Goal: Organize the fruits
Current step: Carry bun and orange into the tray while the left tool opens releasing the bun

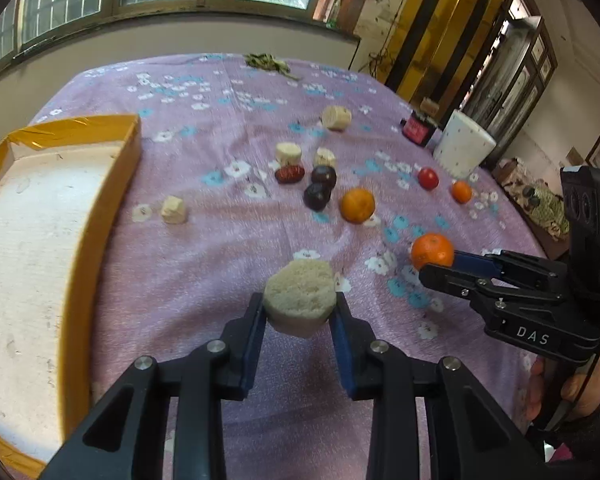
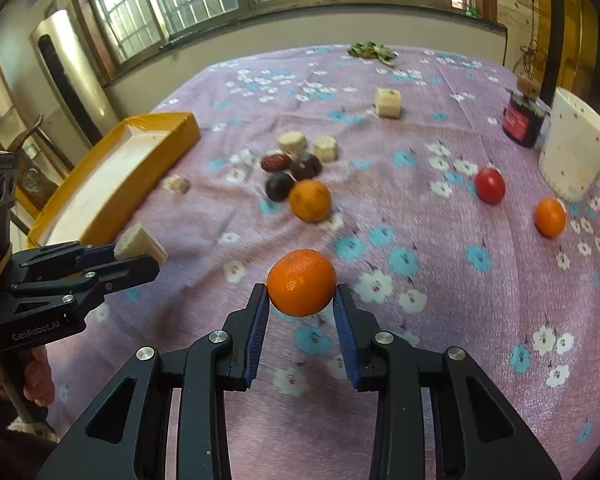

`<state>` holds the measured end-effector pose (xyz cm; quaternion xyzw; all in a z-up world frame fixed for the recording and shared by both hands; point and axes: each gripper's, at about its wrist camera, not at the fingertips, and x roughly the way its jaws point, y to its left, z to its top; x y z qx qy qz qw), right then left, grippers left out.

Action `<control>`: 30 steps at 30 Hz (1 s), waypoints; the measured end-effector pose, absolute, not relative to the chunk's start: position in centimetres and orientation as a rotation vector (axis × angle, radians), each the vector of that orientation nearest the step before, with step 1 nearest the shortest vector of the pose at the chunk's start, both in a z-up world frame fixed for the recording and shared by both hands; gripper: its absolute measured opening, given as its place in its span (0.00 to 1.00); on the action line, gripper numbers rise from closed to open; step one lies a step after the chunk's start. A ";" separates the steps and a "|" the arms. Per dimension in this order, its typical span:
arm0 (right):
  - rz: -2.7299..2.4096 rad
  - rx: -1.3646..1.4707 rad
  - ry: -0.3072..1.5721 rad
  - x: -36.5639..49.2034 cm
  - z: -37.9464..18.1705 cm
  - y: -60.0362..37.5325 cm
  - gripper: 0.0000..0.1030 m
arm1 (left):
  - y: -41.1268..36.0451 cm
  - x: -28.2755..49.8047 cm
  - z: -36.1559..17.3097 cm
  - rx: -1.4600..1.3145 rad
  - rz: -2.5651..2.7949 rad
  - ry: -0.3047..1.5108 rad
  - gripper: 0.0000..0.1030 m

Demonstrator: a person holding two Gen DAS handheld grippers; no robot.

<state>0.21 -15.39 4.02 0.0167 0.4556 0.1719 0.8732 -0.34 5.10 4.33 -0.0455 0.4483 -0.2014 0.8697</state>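
My left gripper [image 1: 300,308] is shut on a pale sugarcane chunk [image 1: 300,300], held above the purple floral cloth [image 1: 204,264]; it also shows in the right wrist view [image 2: 140,244]. My right gripper [image 2: 302,300] is shut on an orange mandarin [image 2: 302,282], seen from the left wrist view too [image 1: 432,250]. On the cloth lie another mandarin [image 2: 310,200], a small one [image 2: 550,216], a red tomato [image 2: 490,185], two dark plums [image 2: 280,186], a red date [image 2: 275,163] and several pale chunks [image 2: 292,142].
A yellow-rimmed shallow box [image 1: 128,148] sits at the left; it also shows in the right wrist view [image 2: 180,130]. A white dotted cup [image 2: 576,152] and a dark jar [image 2: 522,120] stand at the far right. Green leaves [image 2: 370,50] lie at the far edge.
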 end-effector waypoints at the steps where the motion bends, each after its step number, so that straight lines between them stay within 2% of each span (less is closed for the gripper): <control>1: 0.369 0.034 0.948 0.2 4.4 -15.0 0.31 | 5.5 -0.6 4.8 -0.102 -0.416 0.926 0.34; 10: 0.477 0.011 0.924 0.8 6.9 -9.3 0.31 | 11.2 -1.8 7.1 -0.199 -0.326 0.870 0.34; 18: 0.633 -0.045 0.923 2.4 7.7 -0.5 0.31 | 19.0 -2.9 7.2 -0.244 -0.163 0.847 0.34; 30: 0.799 -0.148 1.001 3.1 4.6 12.0 0.31 | 28.2 -2.6 4.2 -0.266 0.023 0.890 0.34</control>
